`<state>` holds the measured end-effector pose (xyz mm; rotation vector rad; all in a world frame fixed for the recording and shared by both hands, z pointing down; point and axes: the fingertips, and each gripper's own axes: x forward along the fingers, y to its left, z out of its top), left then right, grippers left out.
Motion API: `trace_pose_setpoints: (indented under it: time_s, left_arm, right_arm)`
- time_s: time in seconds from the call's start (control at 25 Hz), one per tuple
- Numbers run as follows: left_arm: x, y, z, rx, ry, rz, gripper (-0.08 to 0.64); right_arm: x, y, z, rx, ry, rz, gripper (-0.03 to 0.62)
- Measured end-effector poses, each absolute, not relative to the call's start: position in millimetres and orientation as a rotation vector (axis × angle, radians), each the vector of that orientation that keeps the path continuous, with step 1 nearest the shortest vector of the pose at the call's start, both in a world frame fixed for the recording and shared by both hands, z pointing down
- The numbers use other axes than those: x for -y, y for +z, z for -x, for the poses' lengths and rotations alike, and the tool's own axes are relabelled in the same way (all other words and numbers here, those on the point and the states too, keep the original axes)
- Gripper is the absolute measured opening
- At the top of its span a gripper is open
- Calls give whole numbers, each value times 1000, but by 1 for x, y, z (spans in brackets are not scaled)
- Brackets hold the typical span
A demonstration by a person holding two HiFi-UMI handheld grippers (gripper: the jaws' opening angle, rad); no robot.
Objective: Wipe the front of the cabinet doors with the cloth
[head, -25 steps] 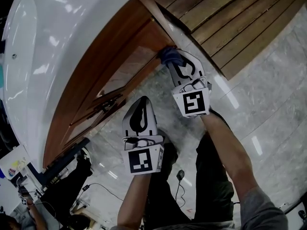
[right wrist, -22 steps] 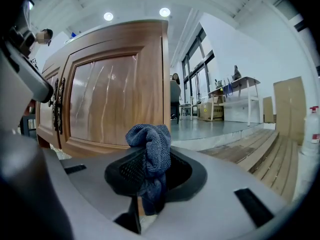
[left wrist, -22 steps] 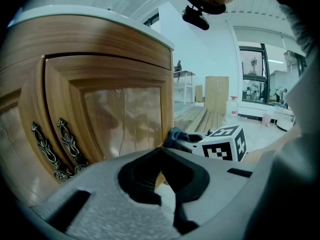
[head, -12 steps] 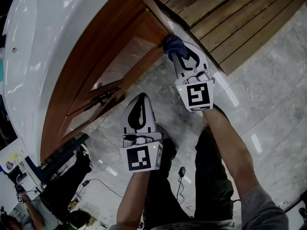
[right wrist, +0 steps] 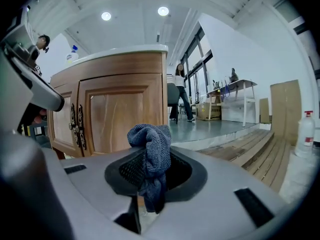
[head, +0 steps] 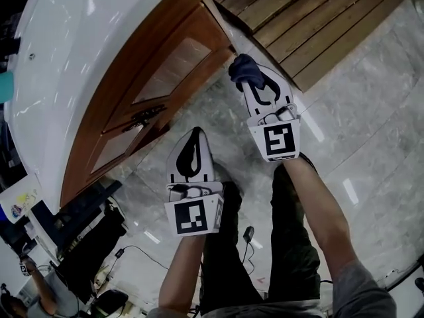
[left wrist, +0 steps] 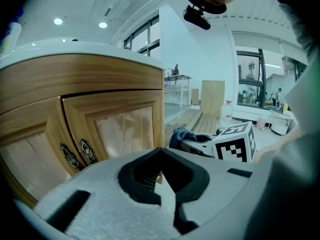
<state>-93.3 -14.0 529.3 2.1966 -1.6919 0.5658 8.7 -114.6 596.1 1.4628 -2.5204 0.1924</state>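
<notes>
**Cloth held near the cabinet's corner, ready for a wiping stroke**

In the head view, the right gripper (head: 256, 88) sits at upper centre. Its jaws are clamped on a bunched dark blue knitted cloth (head: 242, 67), which hangs just beside the right-hand edge of the brown wooden cabinet doors (head: 173, 66). The right gripper view shows the cloth (right wrist: 151, 151) draped over the jaws, with the door panel behind it and apparently not touching.

The left gripper (head: 193, 141) is lower centre over the grey marble floor (head: 371, 131). Its jaws are closed on nothing.

To wipe well, the cloth likely needs pressing flat against the wood. The strokes should then run across each panel towards the dark ornate metal handles (head: 142, 117), with steady contact along the curved front.
</notes>
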Motion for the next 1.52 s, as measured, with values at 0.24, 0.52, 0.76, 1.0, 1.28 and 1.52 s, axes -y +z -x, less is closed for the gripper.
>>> trace_pose_setpoints:
  time_s: [0.24,0.52,0.76,1.0,1.28,1.52]
  left_arm:
    - [8,494,94,1692,552,-2233,6]
    - [1,440,81,1674,527,-2263,6]
    - [-4,382,70,1638,480,-2328,6]
    - [-12,324,64,1641,460,-2351,6]
    - [-15,263,68,1647,425,-2382,6]
    - [-17,199,66,1625,387,-2437,6]
  right_arm:
    - [91,555,-10,2546,241,-1463,78]
    - [66,496,-23,2561,290,-1476,78]
    - [39,434,-29,2562,346,-1467,78]
    - [15,370,-37,2564,412,-1486,78]
    - [0,291,-36,2583,424,-1507,78]
    - [-5,220,-36,2601,384,-1522,78]
